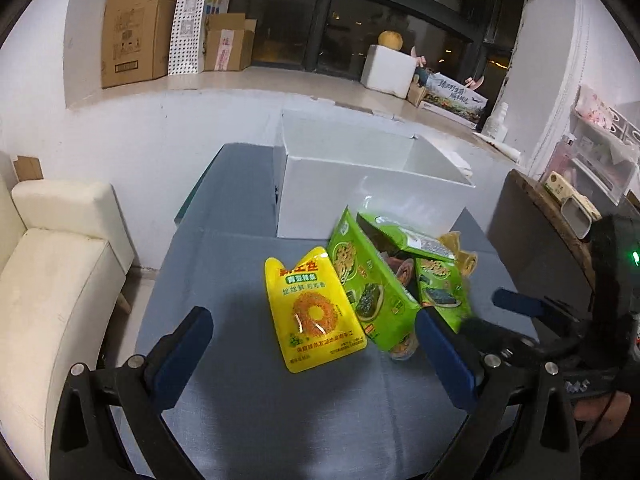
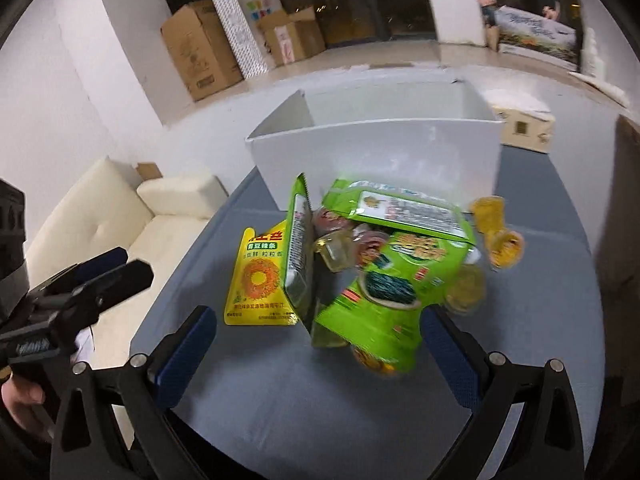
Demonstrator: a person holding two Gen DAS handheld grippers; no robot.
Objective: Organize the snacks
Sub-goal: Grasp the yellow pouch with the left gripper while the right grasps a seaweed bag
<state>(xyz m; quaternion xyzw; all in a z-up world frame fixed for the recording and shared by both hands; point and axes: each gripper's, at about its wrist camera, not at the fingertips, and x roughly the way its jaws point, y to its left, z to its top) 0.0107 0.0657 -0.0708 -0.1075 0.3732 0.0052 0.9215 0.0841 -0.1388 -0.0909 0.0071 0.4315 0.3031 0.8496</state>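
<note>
The left gripper point(image 1: 316, 354) is hovering with its blue-padded jaws spread wide and nothing between them, and the right gripper point(image 2: 320, 354) is likewise gaping and carrying nothing, low over the blue-grey tabletop point(image 1: 248, 408). In the left wrist view the snack pile is lying at about twelve to one o'clock from the left gripper: a yellow snack pouch point(image 1: 314, 310) is lying flat nearest, with a green seaweed snack pack point(image 1: 370, 288) leaning against its right edge and a second green pack point(image 1: 440, 286) behind it toward two o'clock. In the right wrist view the same heap is sitting at twelve o'clock, the second green pack point(image 2: 384, 280) is blurring as though shifting, and small amber jelly cups point(image 2: 498, 232) are spilling out at one o'clock. The open white box point(image 1: 360, 184) is standing beyond the pile at twelve o'clock, touching or nearly touching the green packs. These pouches are probably light, puffy and slick-skinned, so they are likely yielding under pressure and sliding on each other; pinching a flat sealed edge or a corner seems safer than squeezing the air-filled middle. The yellow pouch, lying free on its left side, is looking like the easiest first pick.
</note>
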